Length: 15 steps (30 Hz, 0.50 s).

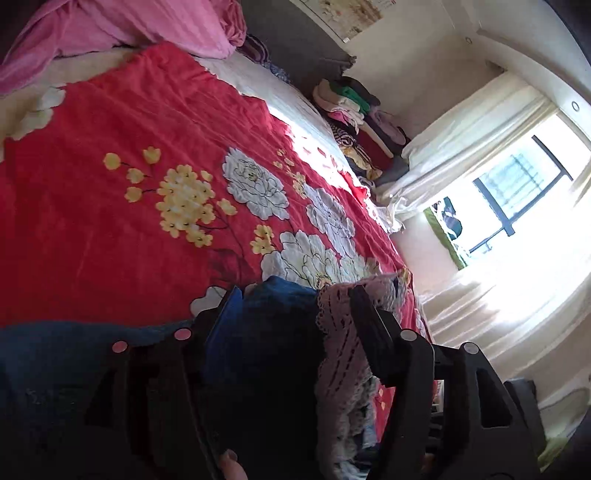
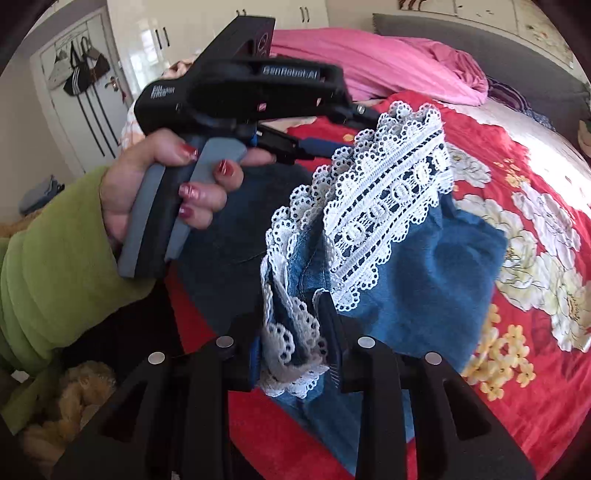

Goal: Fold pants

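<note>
One pair of blue denim pants (image 2: 413,273) with white lace trim lies on one red flowered bedspread (image 1: 110,206), and two grippers are in view: the right gripper (image 2: 291,332) and the left gripper (image 2: 314,144), the latter gripped by one hand (image 2: 166,184) in one green sleeve (image 2: 48,266). One pink blanket (image 1: 122,33) is bunched at the bed's head. One pile of folded clothes (image 1: 362,129) sits beside one window (image 1: 517,199), and its separate garments cannot be counted.

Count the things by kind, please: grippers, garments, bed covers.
Grippers: 2, left gripper and right gripper
Garments: 1, the pants
Bed covers: 2, red floral blanket, pink quilt
Total: 5
</note>
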Tool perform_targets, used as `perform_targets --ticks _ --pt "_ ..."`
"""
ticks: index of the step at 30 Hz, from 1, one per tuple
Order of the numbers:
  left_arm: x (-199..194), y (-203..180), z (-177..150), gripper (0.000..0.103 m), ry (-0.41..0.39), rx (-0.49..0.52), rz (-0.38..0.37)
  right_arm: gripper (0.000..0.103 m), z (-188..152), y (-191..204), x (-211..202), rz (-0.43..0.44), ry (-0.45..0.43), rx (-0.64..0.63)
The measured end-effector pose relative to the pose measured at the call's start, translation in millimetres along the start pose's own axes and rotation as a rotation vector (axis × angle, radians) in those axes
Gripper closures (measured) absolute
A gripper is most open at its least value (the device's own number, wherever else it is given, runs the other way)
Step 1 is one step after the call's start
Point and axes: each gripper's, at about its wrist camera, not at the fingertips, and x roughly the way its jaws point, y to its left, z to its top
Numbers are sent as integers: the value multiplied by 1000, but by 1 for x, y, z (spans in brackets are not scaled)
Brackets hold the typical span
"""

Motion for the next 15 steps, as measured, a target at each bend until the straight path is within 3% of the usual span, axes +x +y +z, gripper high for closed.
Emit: perform_targets --ticks 2,4,7,10,13,15 --pt "-6 10 -1 42 6 -46 -5 72 -1 11 13 38 28 -11" --pt "-7 9 -6 40 23 -40 0 49 -5 19 14 92 29 -12" --pt "-3 5 -18 35 55 -21 7 47 -4 19 -4 112 -8 -34" --pt "3 5 -27 35 83 -17 45 42 -1 -13 -29 26 -67 25" --pt "4 2 -38 35 109 -9 84 42 3 -72 -42 -109 -80 184" --pt "0 -4 -47 35 116 13 94 42 6 -114 -45 -122 -100 287"
